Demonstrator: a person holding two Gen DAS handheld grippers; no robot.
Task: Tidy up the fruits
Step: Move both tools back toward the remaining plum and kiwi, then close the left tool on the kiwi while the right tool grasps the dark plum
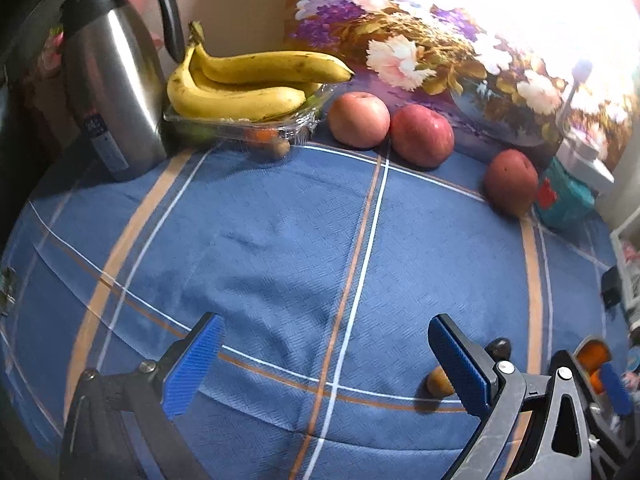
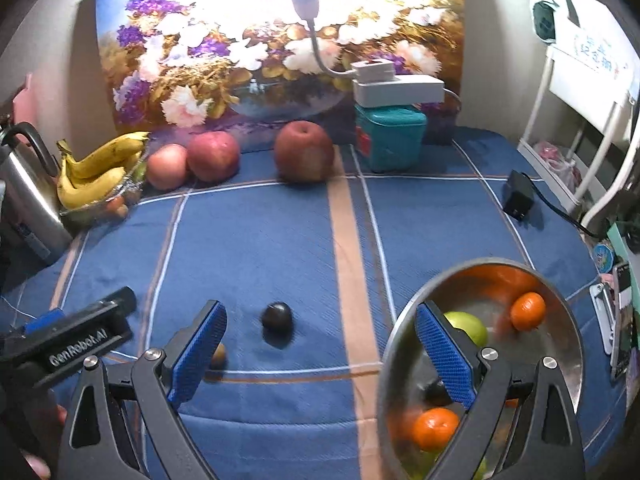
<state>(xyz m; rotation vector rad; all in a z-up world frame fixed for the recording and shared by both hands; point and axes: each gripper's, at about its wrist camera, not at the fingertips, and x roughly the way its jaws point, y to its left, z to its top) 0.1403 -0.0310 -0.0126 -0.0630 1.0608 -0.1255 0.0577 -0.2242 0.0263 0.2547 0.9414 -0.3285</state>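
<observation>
Left wrist view. Left gripper (image 1: pixel 324 364) low over the blue plaid cloth (image 1: pixel 280 240), jaws spread wide, nothing between the pads. Broad bare stretch of cloth ahead, unobstructed up to the back row. Back row, left to right: steel kettle (image 1: pixel 112 100) at the left edge; clear tray (image 1: pixel 240 122) just beside it, carrying the bananas (image 1: pixel 248 80), small fruit under the wrap; 2 apples (image 1: pixel 360 120) touching each other; a 3rd, darker apple (image 1: pixel 512 188) apart, near the teal box (image 1: pixel 560 200). Floral picture (image 1: pixel 420 40) closes off the rear. Small brown fruit (image 1: pixel 438 382) just outside the right finger (image 1: pixel 460 368), a dark plum (image 1: pixel 498 348) behind it. Right gripper (image 1: pixel 592 380) at the lower right corner, partly cut off.

Right wrist view. Right gripper (image 2: pixel 320 352) also spread wide and empty. Right finger (image 2: pixel 444 360) over the near-left rim of the steel bowl (image 2: pixel 568 344); left finger (image 2: pixel 196 352) over cloth (image 2: pixel 260 240). Bowl near the right front of the cloth, holding 2 oranges (image 2: pixel 528 311), a green apple (image 2: pixel 470 326), a dark fruit and more, blurred. Dark plum (image 2: pixel 277 318) lying on cloth between the fingers; brown fruit (image 2: pixel 219 356) half hidden behind the left finger. Left gripper (image 2: pixel 72 340) entering at the left edge, jaw state not visible here. Centre of the cloth open back to 3 apples (image 2: pixel 304 152), bananas (image 2: pixel 96 168) and teal box (image 2: pixel 390 140). Black adapter (image 2: pixel 518 200) with cord near the right edge; white rack (image 2: pixel 580 120) beyond it.
</observation>
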